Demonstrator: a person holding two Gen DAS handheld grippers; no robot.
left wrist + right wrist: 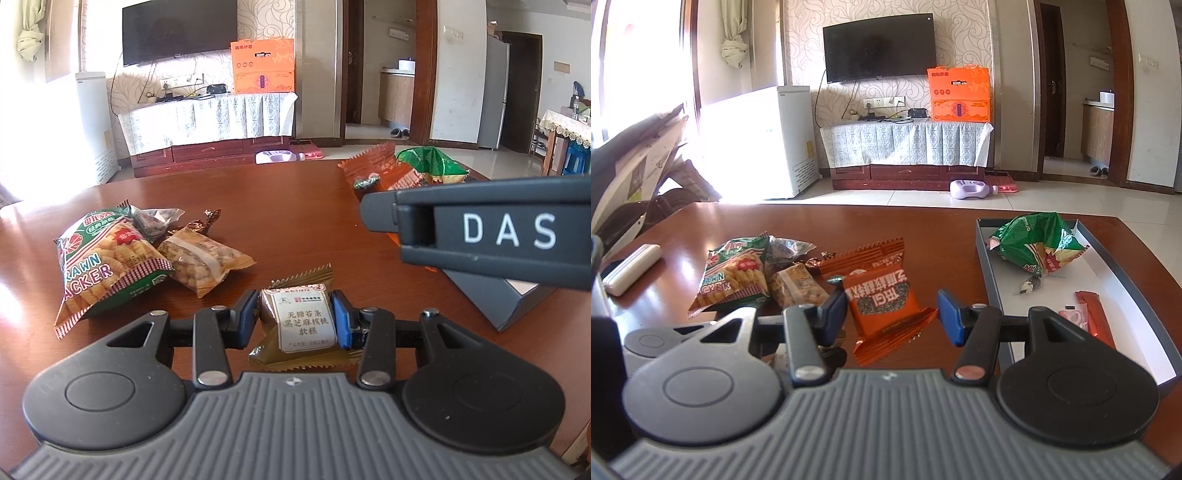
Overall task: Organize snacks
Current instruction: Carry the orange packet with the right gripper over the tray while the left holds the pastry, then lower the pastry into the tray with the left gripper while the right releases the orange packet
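- Snacks lie scattered across a reddish-brown wooden table (pixel 894 221) in a living room, a wall-mounted television (pixel 879 46) behind.
- Left gripper (pixel 297 319) is clamped on a gold cake packet (pixel 301 325), its blue pads pressing both sides of the wrapper.
- Right gripper (pixel 892 315) holds an orange seed-snack packet (pixel 882 299); the left pad touches the packet, while whether the right pad meets its crimped edge cannot be told.
- A prawn cracker bag (pixel 99 266) and a clear peanut packet (pixel 201 260) lie touching, left of the gold packet.
- A dark-rimmed tray (pixel 988 266) sits at the table's right side, holding a green chip bag (pixel 1036 242), a small wrapped candy (pixel 1030 285) and a red stick packet (pixel 1095 317).
- A white case (pixel 631 269) rests near the table's left edge.
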